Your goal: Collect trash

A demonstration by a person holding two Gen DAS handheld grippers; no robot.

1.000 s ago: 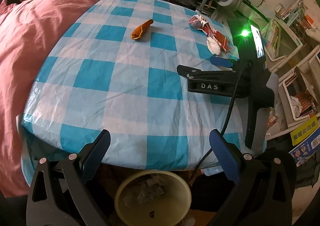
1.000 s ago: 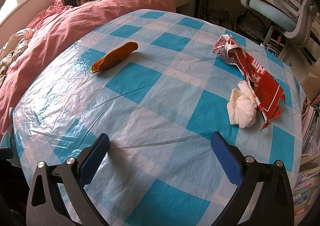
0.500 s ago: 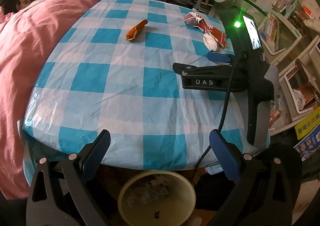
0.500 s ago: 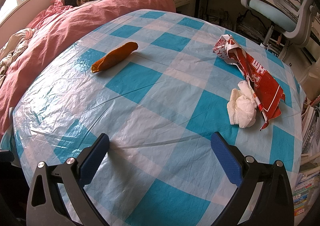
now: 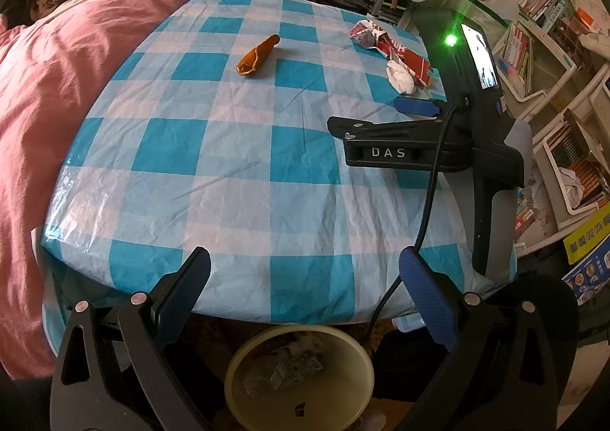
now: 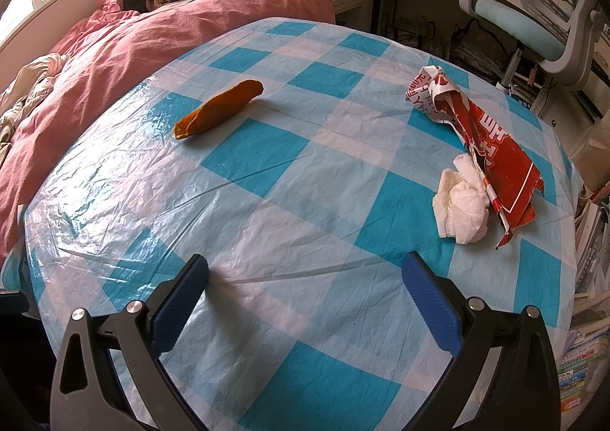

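Below the near edge of the worktop (image 5: 244, 179) stands a pale yellow bin (image 5: 232, 381) holding crumpled wrappers and tissue. Both claws gape wide and empty: the left claw (image 5: 305, 282) above the bin, the right claw (image 6: 305, 282) over the checked cloth. Trash lies on top: an orange peel (image 6: 219, 109), a white tissue wad (image 6: 463, 208) touching a red wrapper (image 6: 492, 143).
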